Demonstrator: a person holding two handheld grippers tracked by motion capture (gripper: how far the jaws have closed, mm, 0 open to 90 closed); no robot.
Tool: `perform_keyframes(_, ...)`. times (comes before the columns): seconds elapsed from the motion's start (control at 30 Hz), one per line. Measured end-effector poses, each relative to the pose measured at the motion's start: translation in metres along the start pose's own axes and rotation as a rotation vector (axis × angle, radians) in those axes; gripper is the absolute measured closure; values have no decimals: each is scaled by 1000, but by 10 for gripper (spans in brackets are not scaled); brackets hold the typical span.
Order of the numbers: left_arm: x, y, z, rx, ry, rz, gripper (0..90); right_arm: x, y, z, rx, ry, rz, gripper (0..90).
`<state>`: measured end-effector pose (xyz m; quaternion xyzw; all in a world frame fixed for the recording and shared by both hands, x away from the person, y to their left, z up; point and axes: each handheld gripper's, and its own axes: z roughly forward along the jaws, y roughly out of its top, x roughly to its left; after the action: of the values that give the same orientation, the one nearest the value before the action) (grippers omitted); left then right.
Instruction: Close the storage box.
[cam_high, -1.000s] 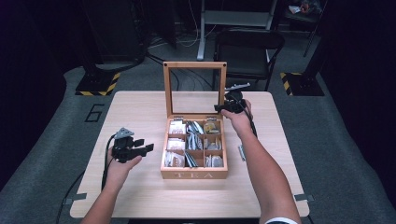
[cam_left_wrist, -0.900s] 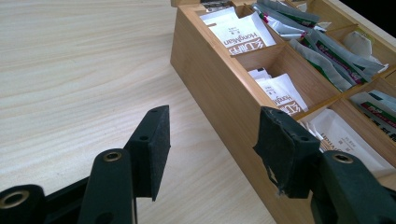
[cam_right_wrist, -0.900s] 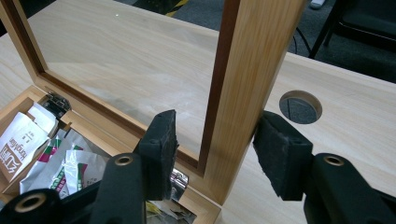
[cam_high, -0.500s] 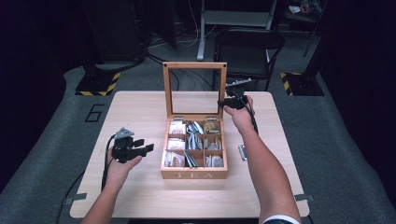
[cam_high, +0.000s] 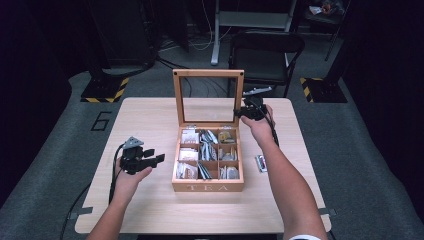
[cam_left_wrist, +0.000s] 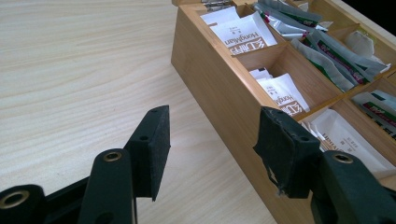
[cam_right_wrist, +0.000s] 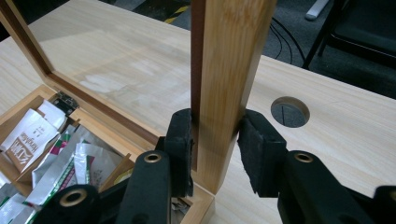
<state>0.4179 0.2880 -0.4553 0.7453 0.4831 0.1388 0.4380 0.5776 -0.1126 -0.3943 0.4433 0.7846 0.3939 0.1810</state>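
upright glass-paned wooden lid of the open wooden tea box — stands at the box's far edge, mid-table; its right frame post is pinched between the pads of the right gripper, whose jaws have just been closing. box compartments hold white and green tea sachets. left gripper — jaws spread, nothing between them, just beside the box's left wall. light wooden table; small packet right of the box.
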Motion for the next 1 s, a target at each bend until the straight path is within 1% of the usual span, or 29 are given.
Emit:
perform_keyframes(0.07, 0, 1, 1, 5, -2, 12, 445, 2, -1, -3, 1, 2, -3, 648)
perform_keyframes(0.1, -1, 1, 2, 8, -3, 15, 444, 2, -2, -4, -4, 3, -16, 647)
perform_keyframes(0.13, 0, 2, 3, 1, 2, 28, 445, 3, -3, -5, -5, 5, -15, 647)
perform_keyframes(0.17, 0, 3, 3, 3, -5, 20, 445, 4, -3, -7, -4, 9, -7, 646)
perform_keyframes(0.2, 1, 4, 3, 2, -10, 19, 445, 5, -4, -8, -3, 8, -15, 646)
perform_keyframes(0.23, 1, 5, 3, -1, -10, 19, 445, 6, -5, -9, -4, 12, -10, 645)
perform_keyframes(0.27, 1, 7, 2, -1, -14, 9, 445, 6, -6, -10, -13, 16, -10, 643)
perform_keyframes(0.33, 1, 10, 2, -11, -18, 3, 447, 7, -9, -11, -31, 23, -5, 642)
perform_keyframes(0.37, 1, 12, 1, -10, -21, 5, 448, 7, -11, -12, -37, 24, -5, 641)
perform_keyframes(0.4, 1, 14, 2, -13, -23, 5, 448, 7, -12, -13, -38, 21, -18, 641)
perform_keyframes(0.47, 0, 20, 2, -6, -24, 14, 449, 9, -14, -14, -45, 23, -17, 640)
perform_keyframes(0.53, -1, 27, 1, -10, -23, 32, 450, 9, -15, -15, -50, 25, -20, 639)
perform_keyframes(0.6, -2, 36, -1, -9, -25, 36, 451, 9, -16, -16, -57, 28, -12, 638)
perform_keyframes(0.67, -3, 46, -2, -24, -29, 34, 451, 9, -18, -16, -65, 27, -14, 636)
perform_keyframes(0.73, -4, 55, -3, -35, -31, 37, 452, 10, -19, -17, -70, 34, 2, 634)
perform_keyframes(0.77, -6, 59, -2, -33, -33, 32, 452, 9, -20, -17, -73, 34, -7, 633)
perform_keyframes(0.8, -6, 63, -2, -36, -31, 47, 452, 10, -21, -17, -74, 38, 2, 632)
perform_keyframes(0.83, -7, 67, -1, -42, -31, 40, 452, 10, -21, -18, -70, 41, 8, 631)
perform_keyframes(0.9, -8, 75, -1, -46, -33, 43, 452, 10, -22, -19, -67, 46, 7, 629)
perform_keyframes(0.93, -9, 78, 0, -50, -36, 43, 453, 10, -22, -19, -66, 45, -6, 628)
perform_keyframes(0.97, -10, 82, 0, -54, -36, 47, 453, 10, -22, -20, -63, 46, -13, 627)
perform_keyframes(1.0, -11, 86, 0, -52, -33, 69, 453, 10, -22, -20, -62, 47, -12, 627)
